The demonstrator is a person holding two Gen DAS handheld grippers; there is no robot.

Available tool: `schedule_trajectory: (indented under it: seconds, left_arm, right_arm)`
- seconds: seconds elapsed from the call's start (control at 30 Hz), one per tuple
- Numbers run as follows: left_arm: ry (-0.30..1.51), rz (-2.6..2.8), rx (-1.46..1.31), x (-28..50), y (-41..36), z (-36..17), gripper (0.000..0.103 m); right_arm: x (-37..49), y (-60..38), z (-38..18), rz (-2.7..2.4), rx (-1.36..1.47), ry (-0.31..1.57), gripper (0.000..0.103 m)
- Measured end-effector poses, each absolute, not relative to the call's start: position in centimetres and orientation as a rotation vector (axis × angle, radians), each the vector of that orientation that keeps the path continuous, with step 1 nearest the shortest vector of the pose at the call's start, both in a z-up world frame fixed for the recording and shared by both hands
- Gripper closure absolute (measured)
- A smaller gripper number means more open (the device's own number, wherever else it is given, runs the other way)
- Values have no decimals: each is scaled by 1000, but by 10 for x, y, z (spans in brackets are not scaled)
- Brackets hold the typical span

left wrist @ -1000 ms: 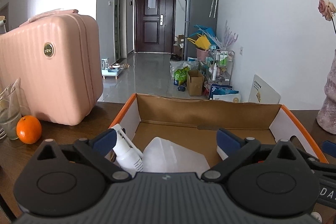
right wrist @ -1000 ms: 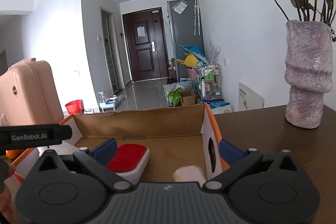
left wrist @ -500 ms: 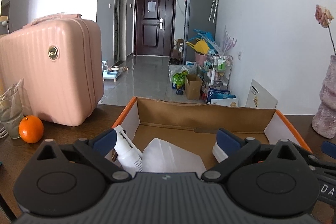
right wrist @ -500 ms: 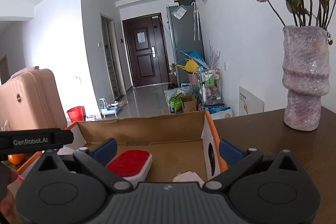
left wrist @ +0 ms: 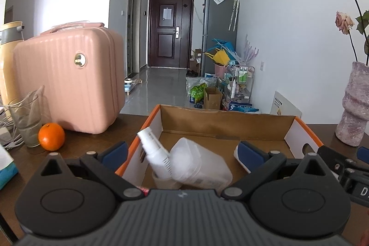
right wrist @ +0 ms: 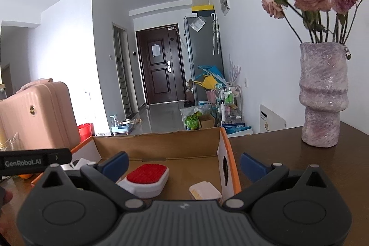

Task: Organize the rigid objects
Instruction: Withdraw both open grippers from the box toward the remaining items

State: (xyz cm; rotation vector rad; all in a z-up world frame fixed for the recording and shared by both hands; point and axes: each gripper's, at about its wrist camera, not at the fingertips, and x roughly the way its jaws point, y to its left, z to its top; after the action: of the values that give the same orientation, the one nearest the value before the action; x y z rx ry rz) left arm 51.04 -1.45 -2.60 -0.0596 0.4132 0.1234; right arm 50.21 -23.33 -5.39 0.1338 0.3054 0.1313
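Two grippers agape — left gripper (left wrist: 182,151), right gripper (right wrist: 184,162), cardboard box (left wrist: 227,122)

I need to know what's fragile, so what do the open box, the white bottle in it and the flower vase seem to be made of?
Box: corrugated cardboard, going by its matte brown inside and folded flaps.
White bottle: probably plastic, milky and translucent with a dull sheen.
Vase: likely glazed ceramic or stone, rough, mottled purple with speckled glints.

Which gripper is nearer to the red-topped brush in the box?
Right. The right gripper hangs just over the red-topped brush, by its left finger. The left gripper sits above the white bottles at the cardboard box's other end.
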Motion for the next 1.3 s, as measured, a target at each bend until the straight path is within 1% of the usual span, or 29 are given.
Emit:
schedule_trajectory:
  seconds: [0.5, 1.3]
  left_arm:
    - [417, 137, -53, 451, 5, -29, 0]
    - [491, 67, -29, 360, 6, -45, 0]
  right_arm:
    - [440, -235, -56, 132, 108, 298, 0]
    - [355, -232, -71, 119, 59, 365, 0]
